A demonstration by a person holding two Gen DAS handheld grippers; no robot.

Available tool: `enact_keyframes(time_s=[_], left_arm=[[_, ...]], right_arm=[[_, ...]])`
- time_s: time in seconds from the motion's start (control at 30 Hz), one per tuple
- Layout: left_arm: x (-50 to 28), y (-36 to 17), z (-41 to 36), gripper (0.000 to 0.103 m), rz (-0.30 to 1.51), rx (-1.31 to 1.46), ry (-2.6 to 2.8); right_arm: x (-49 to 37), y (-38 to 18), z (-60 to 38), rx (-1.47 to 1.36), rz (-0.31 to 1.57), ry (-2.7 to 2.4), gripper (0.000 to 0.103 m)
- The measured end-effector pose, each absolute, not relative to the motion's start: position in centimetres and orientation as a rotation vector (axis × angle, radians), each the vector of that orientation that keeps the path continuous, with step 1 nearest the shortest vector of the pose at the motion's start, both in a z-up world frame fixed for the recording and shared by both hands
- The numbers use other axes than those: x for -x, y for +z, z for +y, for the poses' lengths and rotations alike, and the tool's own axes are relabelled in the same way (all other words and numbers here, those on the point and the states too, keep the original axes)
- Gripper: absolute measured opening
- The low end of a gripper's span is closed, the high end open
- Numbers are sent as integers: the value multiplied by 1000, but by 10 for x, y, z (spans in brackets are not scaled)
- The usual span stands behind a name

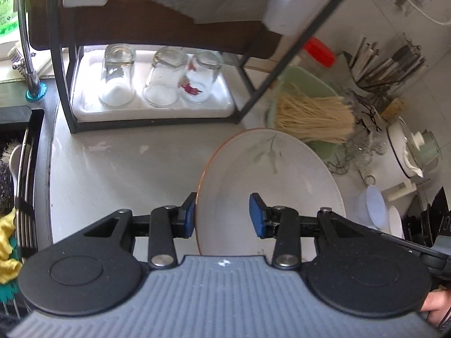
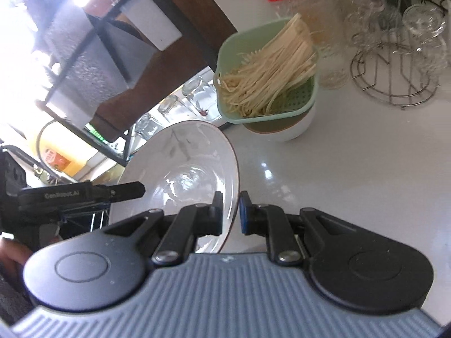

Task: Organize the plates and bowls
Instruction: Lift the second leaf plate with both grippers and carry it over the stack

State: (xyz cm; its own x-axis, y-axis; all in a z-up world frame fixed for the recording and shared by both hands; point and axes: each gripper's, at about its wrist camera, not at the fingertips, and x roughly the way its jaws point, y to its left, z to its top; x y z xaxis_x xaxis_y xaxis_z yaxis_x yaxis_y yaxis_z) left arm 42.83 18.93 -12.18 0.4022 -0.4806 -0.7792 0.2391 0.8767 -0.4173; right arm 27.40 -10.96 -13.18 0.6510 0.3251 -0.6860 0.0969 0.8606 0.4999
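Observation:
A white plate (image 1: 270,186) with a brown rim and a grey leaf print is held tilted above the counter. My left gripper (image 1: 222,215) is open, its blue pads astride the plate's left rim, one pad outside and one over the plate's face. My right gripper (image 2: 231,211) is shut on the plate's right rim (image 2: 234,169). The left gripper also shows in the right wrist view (image 2: 124,191) at the plate's far edge.
A black rack (image 1: 152,118) holds a white tray with three upturned glass jars (image 1: 157,79). A green colander with noodles (image 2: 270,84) sits on a white bowl (image 2: 290,129). A wire glass stand (image 2: 394,64) is at right, the sink (image 1: 19,169) at left.

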Motion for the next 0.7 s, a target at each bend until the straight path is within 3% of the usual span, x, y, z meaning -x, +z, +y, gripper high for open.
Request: enact_keyframes(time_s=[0.33,0.7], left_arm=[[-365,-95,165,44,1081,282,-448],[-313,-124,138,44,1165,213,-377]], right_arm=[[-230,-111,-136,-498,865,170,15],[-192,-142,-151,-466,974,207,15]])
